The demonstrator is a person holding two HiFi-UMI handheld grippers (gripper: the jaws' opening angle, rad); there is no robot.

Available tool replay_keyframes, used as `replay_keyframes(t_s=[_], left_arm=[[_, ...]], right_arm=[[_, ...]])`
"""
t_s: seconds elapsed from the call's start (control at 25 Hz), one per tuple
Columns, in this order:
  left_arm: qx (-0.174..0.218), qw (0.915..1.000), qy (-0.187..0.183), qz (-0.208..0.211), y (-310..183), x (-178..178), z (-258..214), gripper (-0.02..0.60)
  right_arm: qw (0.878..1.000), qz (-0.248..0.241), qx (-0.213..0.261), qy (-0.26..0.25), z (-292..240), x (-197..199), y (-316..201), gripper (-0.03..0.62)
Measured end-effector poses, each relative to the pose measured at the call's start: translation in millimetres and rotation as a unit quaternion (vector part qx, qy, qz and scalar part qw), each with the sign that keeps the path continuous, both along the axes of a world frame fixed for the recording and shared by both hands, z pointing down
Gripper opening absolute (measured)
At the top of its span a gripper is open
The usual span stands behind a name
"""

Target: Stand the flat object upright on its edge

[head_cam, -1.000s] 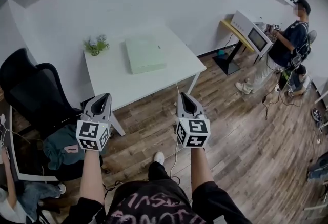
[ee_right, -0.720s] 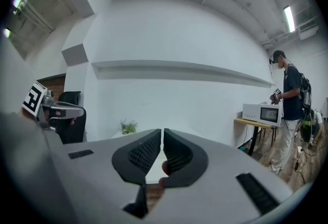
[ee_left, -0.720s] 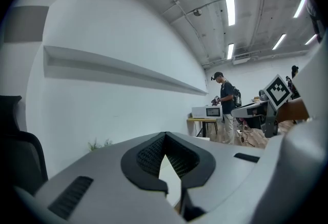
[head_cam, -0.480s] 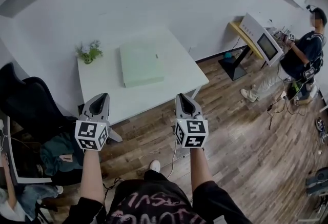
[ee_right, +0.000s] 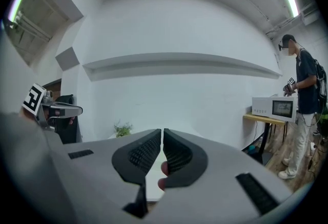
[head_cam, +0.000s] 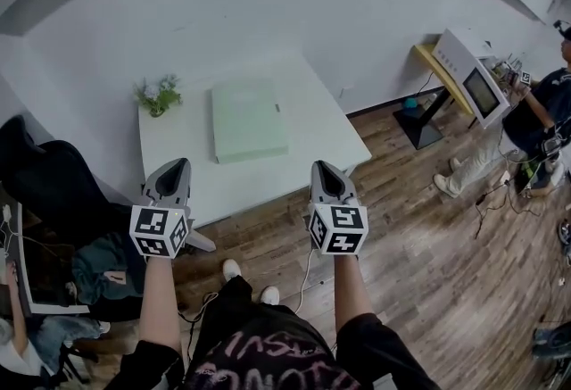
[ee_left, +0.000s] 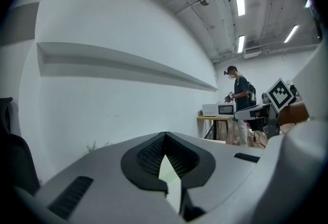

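one pale green flat box [head_cam: 249,120] lying flat on white table [head_cam: 321,143], at 12 o'clock of left gripper [head_cam: 173,174] and right gripper [head_cam: 323,176], both closed and empty.

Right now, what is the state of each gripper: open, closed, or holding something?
Left gripper: closed, holding nothing.
Right gripper: closed, holding nothing.

Pale green flat box [head_cam: 249,120], lying flat on white table [head_cam: 317,156], near its middle
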State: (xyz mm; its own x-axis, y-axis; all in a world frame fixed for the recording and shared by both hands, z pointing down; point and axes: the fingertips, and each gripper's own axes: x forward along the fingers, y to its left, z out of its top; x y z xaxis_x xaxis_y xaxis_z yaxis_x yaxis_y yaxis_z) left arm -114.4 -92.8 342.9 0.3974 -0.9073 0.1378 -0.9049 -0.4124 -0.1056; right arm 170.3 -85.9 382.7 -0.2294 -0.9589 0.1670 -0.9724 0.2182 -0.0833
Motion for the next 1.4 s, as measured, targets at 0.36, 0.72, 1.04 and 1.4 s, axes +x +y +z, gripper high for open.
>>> replay_keyframes(t_s=[0.36,0.72,1.04,1.4], left_arm=[[-0.011,0.9999,0.002,-0.008,-51,-4,14,0.014],[-0.040,0.9992,0.003,-0.003,-121,-6,42,0.014],[-0.074,0.9972,-0.006,0.008,-187,-9,75,0.014],[-0.136,0.9905,0.002,0.023,-246,-2,127,0.015]], right_arm=[[1.000,-0.015,-0.009,-0.004,10,-7,-57,0.028],[0.999,-0.018,-0.040,0.002,34,-14,-121,0.028],[0.997,-0.008,-0.078,0.004,66,-20,-178,0.028],[0.990,-0.011,-0.140,0.000,113,-25,-229,0.029]])
